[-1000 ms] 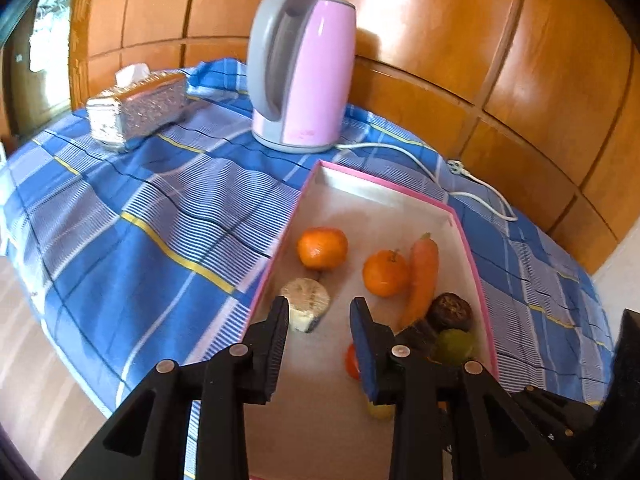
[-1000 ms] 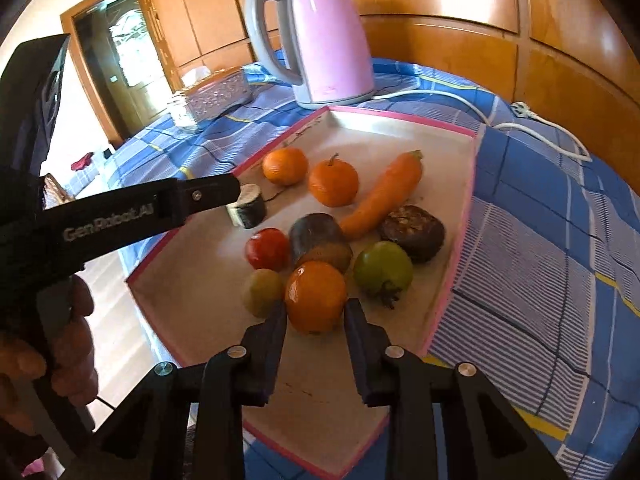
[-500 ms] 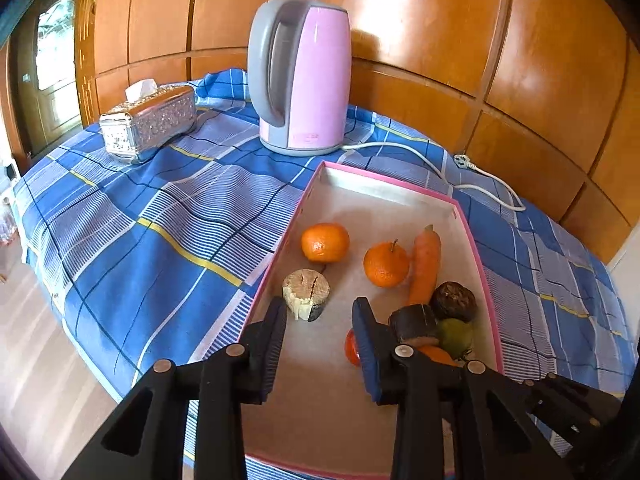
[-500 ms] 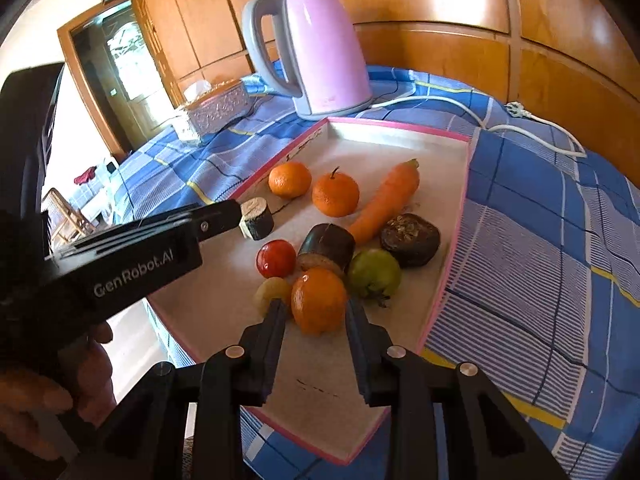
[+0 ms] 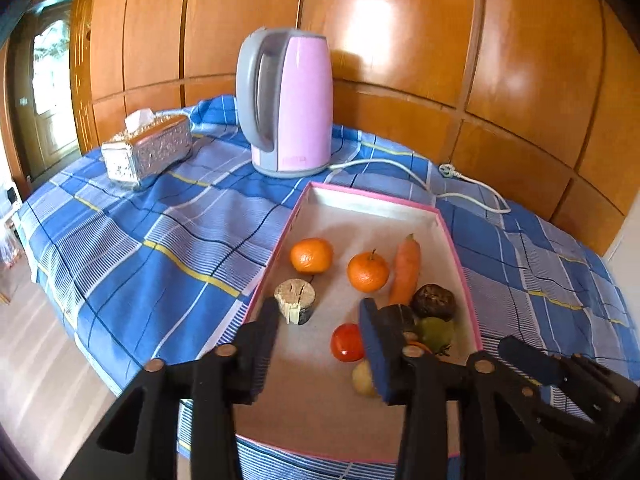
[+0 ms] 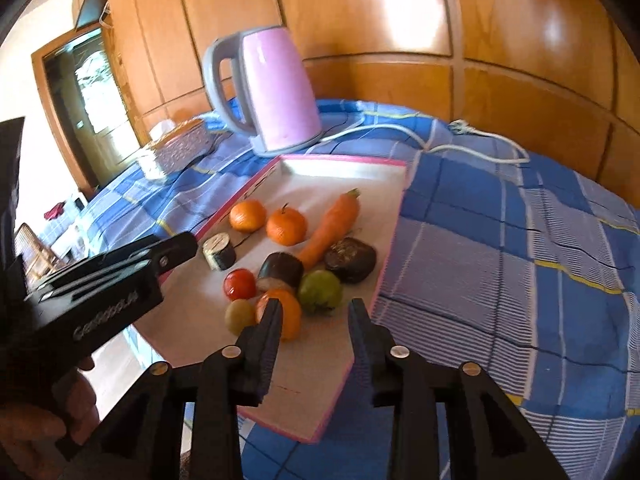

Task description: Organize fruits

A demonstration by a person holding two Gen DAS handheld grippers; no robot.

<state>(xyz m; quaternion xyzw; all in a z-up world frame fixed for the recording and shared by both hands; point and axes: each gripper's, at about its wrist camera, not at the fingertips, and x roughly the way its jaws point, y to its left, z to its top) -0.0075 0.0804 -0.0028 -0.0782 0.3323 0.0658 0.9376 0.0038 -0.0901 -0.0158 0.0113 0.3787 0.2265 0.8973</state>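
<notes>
Since our left tool (image 5: pixel 318 322) and right tool (image 6: pixel 314 316) both hang wide apart, holding nothing, above the fruits (image 6: pixel 280 312) bunched in the pink tray (image 6: pixel 390 236), we might bump one loose.

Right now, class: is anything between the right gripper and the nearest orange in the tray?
Nothing visible. The right gripper is open and empty, and the orange sits right at its left finger, with only bare tray between.
</notes>
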